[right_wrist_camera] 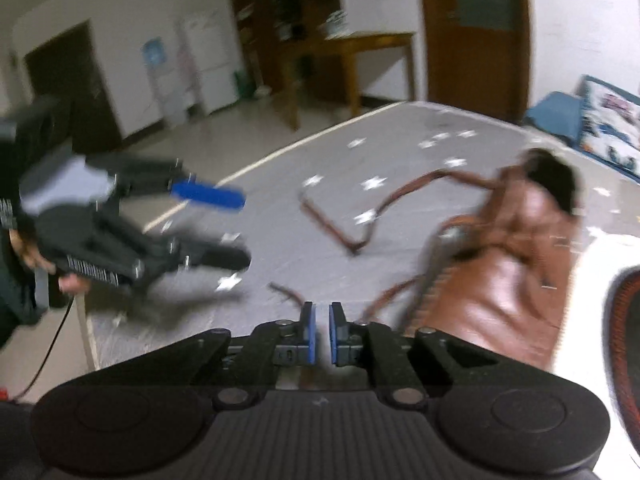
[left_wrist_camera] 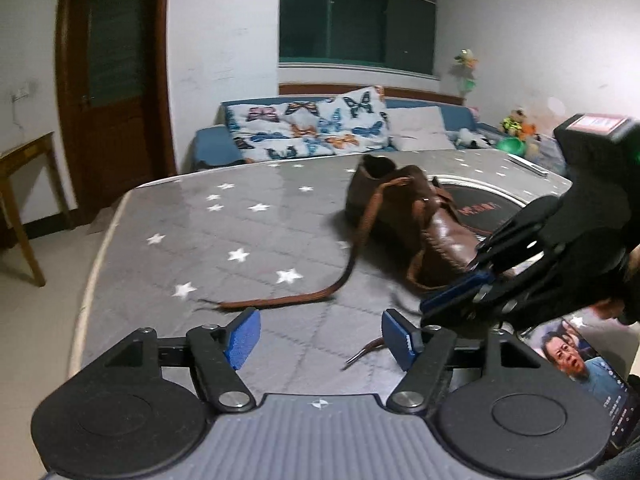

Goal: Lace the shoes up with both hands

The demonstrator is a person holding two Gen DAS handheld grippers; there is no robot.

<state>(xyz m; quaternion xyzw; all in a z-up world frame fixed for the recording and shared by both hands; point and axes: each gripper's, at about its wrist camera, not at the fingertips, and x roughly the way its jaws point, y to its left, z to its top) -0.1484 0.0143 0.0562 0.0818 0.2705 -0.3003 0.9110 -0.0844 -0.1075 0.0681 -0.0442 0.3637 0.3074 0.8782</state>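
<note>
We see the brown shoe on the starred grey cover, its lace trailing loose. Our left gripper gapes wide, empty; the right gripper is nearly closed, gripping nothing. A phone lies alongside.

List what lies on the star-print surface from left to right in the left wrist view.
Frayed lace end → loose brown lace → brown leather shoe → right gripper → phone screen, all on the grey star-print cover.
</note>
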